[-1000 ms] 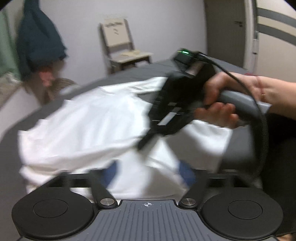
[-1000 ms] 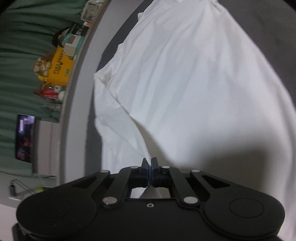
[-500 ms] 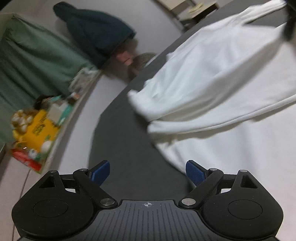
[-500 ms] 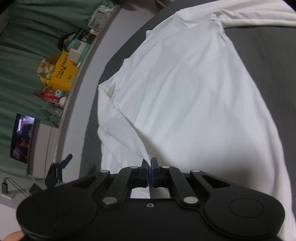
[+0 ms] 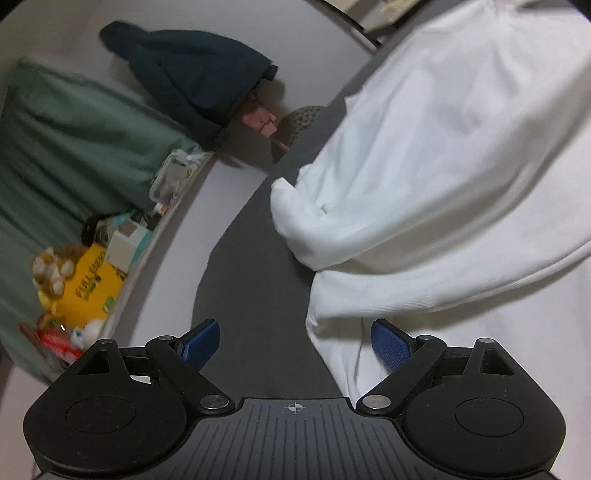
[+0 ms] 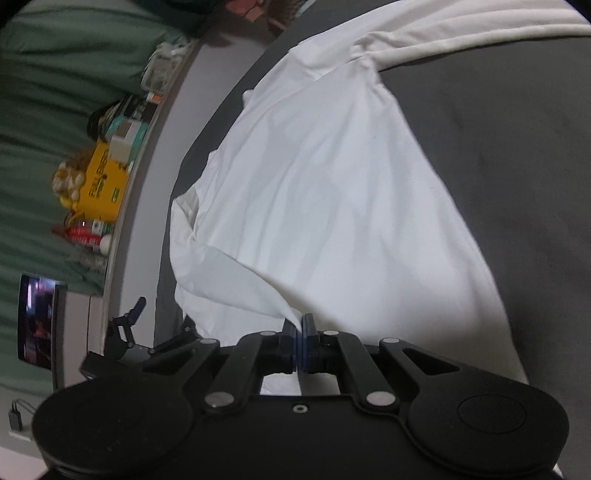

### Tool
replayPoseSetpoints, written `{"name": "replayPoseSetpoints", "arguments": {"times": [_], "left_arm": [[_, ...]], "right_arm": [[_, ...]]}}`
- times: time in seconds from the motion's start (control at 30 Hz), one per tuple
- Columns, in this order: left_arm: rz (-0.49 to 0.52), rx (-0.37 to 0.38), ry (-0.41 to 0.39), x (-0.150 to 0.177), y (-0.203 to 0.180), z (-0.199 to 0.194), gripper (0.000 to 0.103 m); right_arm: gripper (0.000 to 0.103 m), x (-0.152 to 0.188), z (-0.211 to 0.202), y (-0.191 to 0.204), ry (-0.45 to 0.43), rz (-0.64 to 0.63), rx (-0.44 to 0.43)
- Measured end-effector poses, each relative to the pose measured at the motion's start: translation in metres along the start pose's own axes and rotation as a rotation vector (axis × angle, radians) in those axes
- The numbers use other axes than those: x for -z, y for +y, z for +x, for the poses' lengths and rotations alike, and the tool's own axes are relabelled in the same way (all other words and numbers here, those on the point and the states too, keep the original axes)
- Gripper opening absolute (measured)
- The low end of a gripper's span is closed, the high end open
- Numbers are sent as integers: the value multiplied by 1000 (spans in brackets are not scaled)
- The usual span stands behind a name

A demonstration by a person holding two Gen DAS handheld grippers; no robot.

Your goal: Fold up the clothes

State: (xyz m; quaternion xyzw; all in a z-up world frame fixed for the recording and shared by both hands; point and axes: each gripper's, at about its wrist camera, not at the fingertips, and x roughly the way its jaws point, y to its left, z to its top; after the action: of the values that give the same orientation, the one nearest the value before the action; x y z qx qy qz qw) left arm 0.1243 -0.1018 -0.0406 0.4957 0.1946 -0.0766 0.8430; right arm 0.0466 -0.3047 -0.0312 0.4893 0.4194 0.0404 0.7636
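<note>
Through the right wrist view we see the right claw [image 6: 298, 334] pressed together on a pinch of the white garment [image 6: 332, 192], a peaked ridge of cloth rising from the fabric into the closed blue pads. Ahead of this claw the garment spreads over the dark grey bed [image 6: 498, 129], one long sleeve [image 6: 461, 33] running off to the far right. Only this view shows the left claw from outside: low to the left of the right claw, a dark shape with one blue fingertip [image 6: 138, 304] raised, beside the garment's near edge.

From the left wrist view we get what the other camera hides: the left claw [image 5: 295, 341] stands wide apart, holding nothing, its blue pads [image 5: 391, 343] spread. The right pad sits over the garment [image 5: 443, 166], the left pad over bare bed [image 5: 251, 258]. Just ahead of this claw a thick rolled fold of the cloth bulges forward, its rounded end pointing left.

Both views catch the shelf far to the left of the claws, with a yellow box [image 5: 90, 286] [image 6: 101, 184]. The left view alone shows a dark blue garment [image 5: 192, 77] hanging on the wall; the right view alone shows a lit screen [image 6: 37, 321].
</note>
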Motion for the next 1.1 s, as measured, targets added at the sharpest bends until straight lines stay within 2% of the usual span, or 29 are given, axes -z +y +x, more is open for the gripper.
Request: {"name": "replayPoseSetpoints", "arguments": {"times": [0.27,0.3,0.37,0.43,0.5,0.6,0.67,0.8,0.83,0.93,1.03,1.1], "left_arm": [[-184,-144,18,5,17,28,90],[-241,-155,20,10,24,28,90],[-383,-147,57,23,40,32,96],[-464,-143,110,36,48,36,97],[-486,-127,143,45,48,40,97],[-475,-143,135,44,41,39,97],[-461,-158,127,41,36,37,97],[-465,-168,114,41,33,36,97],[-467,-170,111,42,32,35,97],[-475,-175,102,43,31,35,97],[-484,-173,98,45,31,36,97],[-496,-166,98,46,33,38,97]], "right_arm": [[4,-3,1,-4,0,23,-2],[4,-3,1,-4,3,21,-4],[4,-2,3,-2,12,6,-8],[3,-2,7,-5,19,-4,16],[3,-1,13,-12,38,22,43],[3,1,18,-16,55,42,54],[5,1,16,-11,41,-1,75],[35,1,0,26,-112,-233,134],[35,0,-1,38,-141,-303,113],[35,-10,11,71,-140,-409,-14],[37,-31,43,107,-59,-351,-179],[37,-50,79,135,8,-339,-237]]}}
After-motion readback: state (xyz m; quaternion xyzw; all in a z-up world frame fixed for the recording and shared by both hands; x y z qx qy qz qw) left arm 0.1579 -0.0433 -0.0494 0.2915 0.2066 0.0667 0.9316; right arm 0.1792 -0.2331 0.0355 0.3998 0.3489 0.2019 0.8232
